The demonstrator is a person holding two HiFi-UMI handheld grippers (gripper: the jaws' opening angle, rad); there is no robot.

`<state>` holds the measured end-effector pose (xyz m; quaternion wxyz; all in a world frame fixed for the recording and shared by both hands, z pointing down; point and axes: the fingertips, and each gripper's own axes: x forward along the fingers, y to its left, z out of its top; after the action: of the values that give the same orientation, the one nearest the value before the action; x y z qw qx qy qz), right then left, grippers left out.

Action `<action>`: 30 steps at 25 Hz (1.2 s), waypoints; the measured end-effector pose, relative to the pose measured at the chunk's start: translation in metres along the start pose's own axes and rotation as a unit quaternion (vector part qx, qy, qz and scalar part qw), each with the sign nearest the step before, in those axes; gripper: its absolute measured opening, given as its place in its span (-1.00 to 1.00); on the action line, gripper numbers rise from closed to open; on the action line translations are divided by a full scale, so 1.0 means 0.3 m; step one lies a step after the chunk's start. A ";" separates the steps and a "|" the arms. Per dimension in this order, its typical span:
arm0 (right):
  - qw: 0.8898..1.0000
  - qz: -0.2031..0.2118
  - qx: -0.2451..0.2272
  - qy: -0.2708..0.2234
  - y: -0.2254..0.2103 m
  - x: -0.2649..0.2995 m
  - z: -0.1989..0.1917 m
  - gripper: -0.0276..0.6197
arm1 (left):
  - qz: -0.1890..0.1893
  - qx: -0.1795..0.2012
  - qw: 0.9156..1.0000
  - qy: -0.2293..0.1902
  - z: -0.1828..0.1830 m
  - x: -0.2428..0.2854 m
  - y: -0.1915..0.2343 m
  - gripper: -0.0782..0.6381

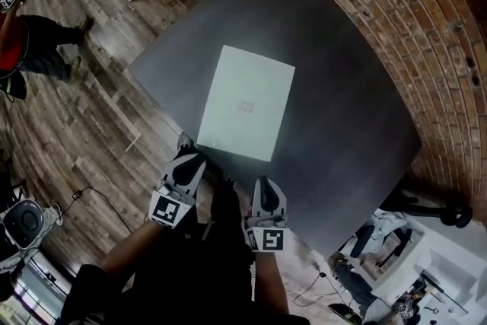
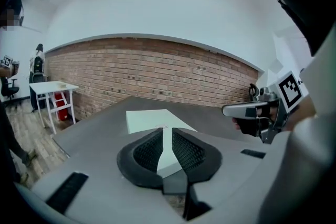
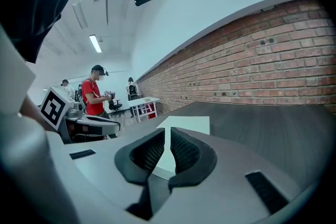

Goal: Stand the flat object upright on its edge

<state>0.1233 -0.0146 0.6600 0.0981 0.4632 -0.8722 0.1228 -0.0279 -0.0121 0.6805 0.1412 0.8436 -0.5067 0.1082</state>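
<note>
On matte table (image 1: 342, 87), white rectangle (image 1: 245, 103)

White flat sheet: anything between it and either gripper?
Nothing visible. The white sheet lies flat and alone on the dark table. The left gripper and right gripper are just short of its near edge, jaws shut and empty, with only bare tabletop between.
</note>
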 end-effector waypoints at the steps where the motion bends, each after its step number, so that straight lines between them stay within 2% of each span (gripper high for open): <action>1: 1.000 -0.003 0.001 0.003 -0.003 0.007 -0.013 -0.83 | 0.000 -0.001 1.000 0.000 -0.011 0.006 0.007 -0.66; 4: 1.000 -0.003 0.003 0.017 -0.001 0.029 -0.059 -0.79 | 0.002 -0.003 1.000 0.005 -0.052 0.019 0.037 -0.65; 5: 1.000 -0.001 0.005 0.022 -0.004 0.038 -0.075 -0.71 | 0.002 -0.004 1.000 0.013 -0.071 0.027 0.045 -0.64; 6: 1.000 -0.001 0.005 0.028 -0.011 0.046 -0.092 -0.55 | 0.000 -0.008 1.000 0.022 -0.092 0.038 0.052 -0.55; 7: 0.999 -0.003 0.004 0.033 -0.021 0.052 -0.109 -0.52 | -0.002 -0.012 0.999 0.030 -0.112 0.051 0.057 -0.41; 8: 0.999 -0.006 0.003 0.038 -0.032 0.056 -0.126 -0.50 | -0.004 -0.012 0.999 0.036 -0.131 0.063 0.064 -0.35; 14: 0.998 -0.010 0.018 0.062 -0.071 0.090 -0.218 -0.34 | -0.007 0.001 0.998 0.060 -0.213 0.114 0.120 -0.24; 18: 0.996 -0.008 0.014 0.088 -0.094 0.106 -0.287 -0.13 | -0.016 0.007 0.997 0.076 -0.262 0.142 0.131 -0.14; 21: 0.995 -0.014 0.022 0.093 -0.114 0.125 -0.317 -0.09 | -0.021 0.001 0.996 0.088 -0.300 0.156 0.127 -0.10; 30: 0.991 -0.012 -0.001 0.130 -0.140 0.138 -0.437 -0.02 | -0.035 -0.009 0.993 0.110 -0.399 0.176 0.104 -0.09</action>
<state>0.1428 -0.0299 0.8015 0.2127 0.4536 -0.8465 0.1800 -0.0360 -0.0280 0.8137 0.2075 0.8424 -0.4593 0.1908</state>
